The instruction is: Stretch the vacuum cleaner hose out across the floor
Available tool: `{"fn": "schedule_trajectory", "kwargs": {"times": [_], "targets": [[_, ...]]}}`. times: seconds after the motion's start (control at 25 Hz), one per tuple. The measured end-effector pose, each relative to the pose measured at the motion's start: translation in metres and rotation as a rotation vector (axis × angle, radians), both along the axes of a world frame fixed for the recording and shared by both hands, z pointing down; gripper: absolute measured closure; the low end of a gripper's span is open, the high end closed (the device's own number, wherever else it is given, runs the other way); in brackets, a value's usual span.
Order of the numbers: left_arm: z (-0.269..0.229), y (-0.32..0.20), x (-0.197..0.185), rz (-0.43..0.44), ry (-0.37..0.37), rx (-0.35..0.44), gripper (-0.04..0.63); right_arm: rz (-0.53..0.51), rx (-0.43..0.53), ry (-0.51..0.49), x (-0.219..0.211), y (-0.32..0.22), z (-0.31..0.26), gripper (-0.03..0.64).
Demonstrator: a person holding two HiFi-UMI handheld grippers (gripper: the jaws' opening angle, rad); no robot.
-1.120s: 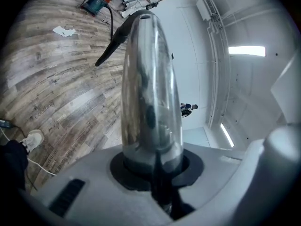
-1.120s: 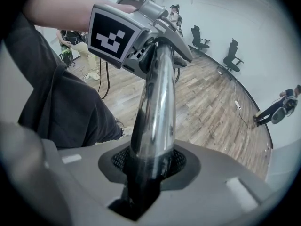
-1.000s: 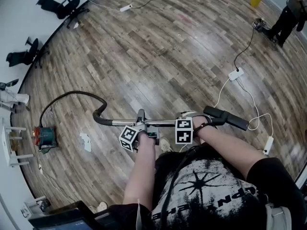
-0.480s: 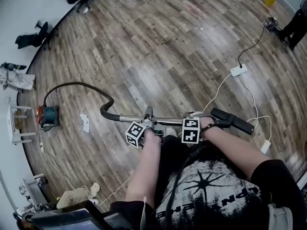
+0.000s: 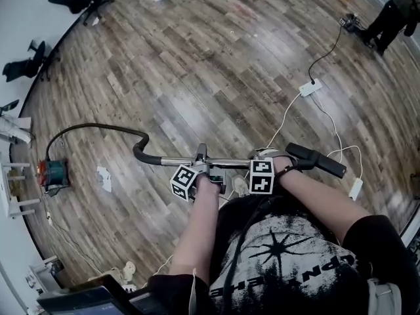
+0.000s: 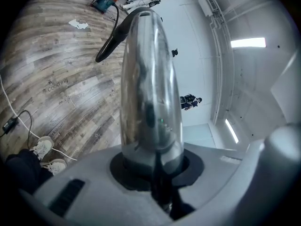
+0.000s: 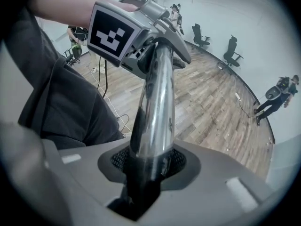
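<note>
– What lies on the wood floor [image 5: 216, 64]?
– At left, the vacuum cleaner [image 5: 52, 174]; its black hose [image 5: 98, 128] curves rightward to a metal tube [image 5: 230, 163].
– And the tongs?
– The left tongs [image 5: 202, 163] clench that tube; the right tongs [image 5: 268, 159], jaws just easing wider, grasp it too.

You wear a black T-shirt [image 5: 282, 254] with pale starburst print and lettering, dark trousers [image 6: 21, 171], white sneakers [image 6: 44, 147]. Your left gripper [image 6: 153, 166] and right gripper [image 7: 148, 168]: grey bodies, each bearing a cube [image 5: 261, 176] of black-and-white square markers.
</note>
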State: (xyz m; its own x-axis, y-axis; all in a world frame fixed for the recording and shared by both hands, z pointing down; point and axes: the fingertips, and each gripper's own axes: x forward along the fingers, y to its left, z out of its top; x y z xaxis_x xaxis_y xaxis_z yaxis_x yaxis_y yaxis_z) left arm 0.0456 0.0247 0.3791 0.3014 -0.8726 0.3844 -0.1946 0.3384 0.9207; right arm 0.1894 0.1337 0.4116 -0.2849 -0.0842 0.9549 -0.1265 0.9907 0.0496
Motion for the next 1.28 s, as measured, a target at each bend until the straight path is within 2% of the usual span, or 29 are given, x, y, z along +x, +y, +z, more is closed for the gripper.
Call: {"fn": "schedule_trajectory", "kwargs": {"times": [0.24, 0.52, 0.76, 1.0, 1.28], "targets": [[0.009, 0.006, 0.006, 0.031, 0.030, -0.010, 0.541, 0.039, 0.043, 0.020, 0.004, 0.006, 0.000, 0.483], [0.004, 0.016, 0.026, 0.024, 0.023, 0.001, 0.538, 0.039, 0.041, 0.017, 0.024, 0.017, -0.004, 0.485], [-0.004, 0.025, 0.066, -0.021, -0.017, 0.006, 0.537, 0.014, 0.005, -0.015, 0.067, 0.026, -0.009, 0.485], [-0.009, 0.047, 0.123, -0.023, -0.036, 0.013, 0.526, 0.024, -0.033, -0.065, 0.124, 0.048, -0.019, 0.480], [0.017, 0.074, 0.177, -0.046, -0.006, -0.036, 0.524, -0.018, -0.058, -0.041, 0.182, 0.069, -0.003, 0.479]]}}
